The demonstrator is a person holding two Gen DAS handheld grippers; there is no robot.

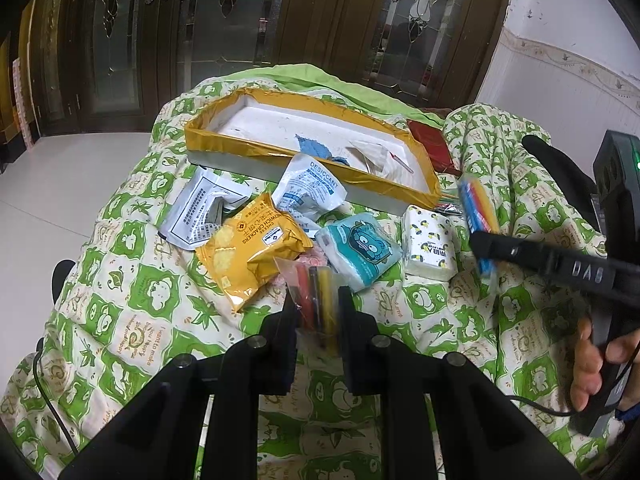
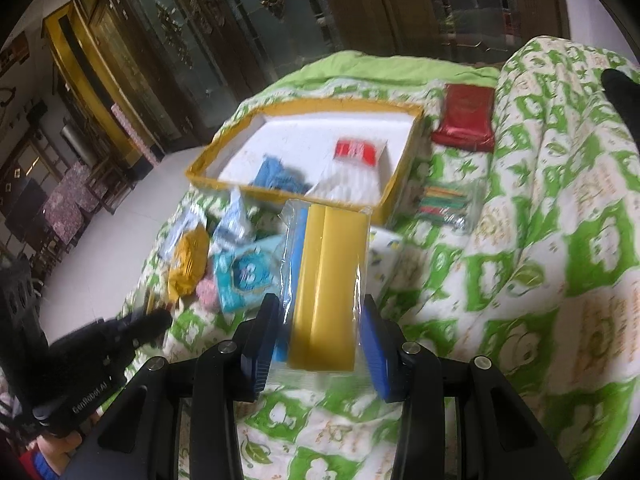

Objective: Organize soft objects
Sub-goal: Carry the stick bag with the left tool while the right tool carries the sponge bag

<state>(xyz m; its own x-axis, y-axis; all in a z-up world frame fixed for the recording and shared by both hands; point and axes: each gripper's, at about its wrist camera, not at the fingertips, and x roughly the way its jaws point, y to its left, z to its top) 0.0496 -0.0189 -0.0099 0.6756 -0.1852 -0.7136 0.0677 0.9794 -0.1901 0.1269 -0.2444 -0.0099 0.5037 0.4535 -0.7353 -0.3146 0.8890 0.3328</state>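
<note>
My left gripper [image 1: 316, 300] is shut on a small clear bag of red, black and yellow sticks [image 1: 318, 292], held just above the frog-print quilt [image 1: 160, 312]. My right gripper [image 2: 320, 304] is shut on a clear pack of yellow and blue bars [image 2: 328, 272]; in the left wrist view that pack [image 1: 478, 208] hangs right of the pile. Ahead lies a white foam tray with a yellow taped rim [image 1: 248, 146] [image 2: 340, 103], holding a blue cloth [image 2: 276, 178] and a white packet with a red label [image 2: 354, 152].
Before the tray lie a yellow cracker packet [image 1: 248, 252], a desiccant bag [image 1: 310, 188], a white pouch [image 1: 200, 208], a teal tissue pack [image 1: 360, 248] and a lemon-print tissue pack [image 1: 430, 244]. A red packet [image 2: 466, 114] and a bag of coloured sticks [image 2: 444, 204] lie right of the tray.
</note>
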